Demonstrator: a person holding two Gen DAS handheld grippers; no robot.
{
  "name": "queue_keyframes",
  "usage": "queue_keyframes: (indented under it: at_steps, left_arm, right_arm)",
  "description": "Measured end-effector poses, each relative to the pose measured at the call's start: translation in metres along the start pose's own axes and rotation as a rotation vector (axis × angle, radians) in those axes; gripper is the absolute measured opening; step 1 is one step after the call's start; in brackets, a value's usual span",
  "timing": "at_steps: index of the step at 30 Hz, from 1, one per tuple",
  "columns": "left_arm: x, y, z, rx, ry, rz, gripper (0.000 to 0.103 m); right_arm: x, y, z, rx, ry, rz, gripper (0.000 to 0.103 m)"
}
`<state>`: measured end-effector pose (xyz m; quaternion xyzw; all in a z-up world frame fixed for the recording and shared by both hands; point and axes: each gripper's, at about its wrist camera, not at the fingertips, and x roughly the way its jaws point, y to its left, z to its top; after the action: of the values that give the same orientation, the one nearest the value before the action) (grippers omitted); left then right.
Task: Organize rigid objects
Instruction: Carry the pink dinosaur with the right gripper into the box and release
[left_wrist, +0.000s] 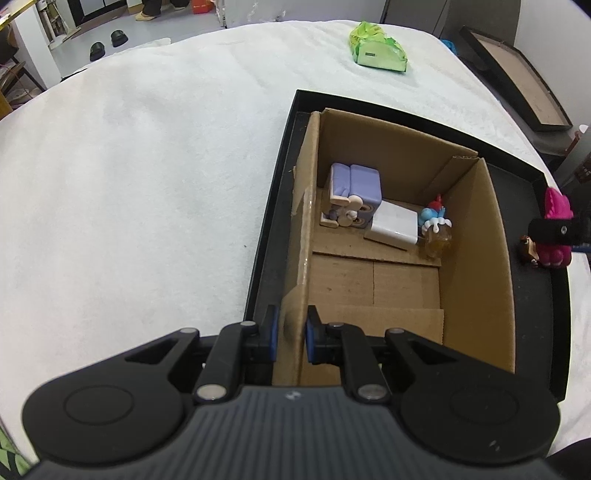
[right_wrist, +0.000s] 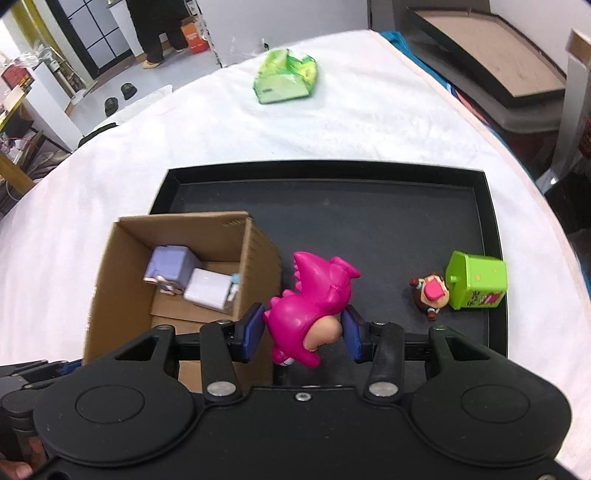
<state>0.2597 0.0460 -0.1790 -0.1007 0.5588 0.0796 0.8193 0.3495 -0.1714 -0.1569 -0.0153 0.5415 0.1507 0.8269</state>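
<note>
Tongs on your right (right_wrist: 303, 334) pinch the pink figure (right_wrist: 314, 306); only this view shows the green bin (right_wrist: 476, 286) — your left tongs (left_wrist: 290, 334) clamp the cardboard box wall (left_wrist: 295, 314).

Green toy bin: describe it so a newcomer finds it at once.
Start at the black tray on the white cloth. The green toy bin lies tipped on its side in the tray's near right corner, outside the cardboard box. Its one close neighbour is a small brown figure at its mouth; only the bin is lime green and boxy.
</note>
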Motion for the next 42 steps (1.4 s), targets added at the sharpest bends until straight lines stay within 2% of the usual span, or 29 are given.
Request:
queue_keyframes:
  at_steps: [2,3,14,28,42]
  left_arm:
    - [-0.002,0.001,0.0,0.002,-0.006,-0.013,0.014]
    - [-0.002,0.002,-0.001,0.002,-0.007,-0.02,0.01]
    - [-0.004,0.008,-0.002,-0.002,-0.009,-0.056,0.011]
    - [-0.002,0.01,-0.002,-0.015,0.0,-0.082,0.011]
    - [-0.004,0.014,-0.005,-0.031,-0.014,-0.102,0.011]
  right_arm:
    - [-0.005,0.007,0.003,-0.012,-0.009,0.0,0.044]
    - [-0.008,0.011,0.004,-0.019,-0.012,0.001,0.044]
    - [-0.012,0.059,0.008,-0.088,-0.006,0.013,0.044]
    - [0.006,0.104,0.006,-0.144,0.037,0.028,0.044]
    - [0.029,0.134,0.003,-0.147,0.091,0.092,0.045]
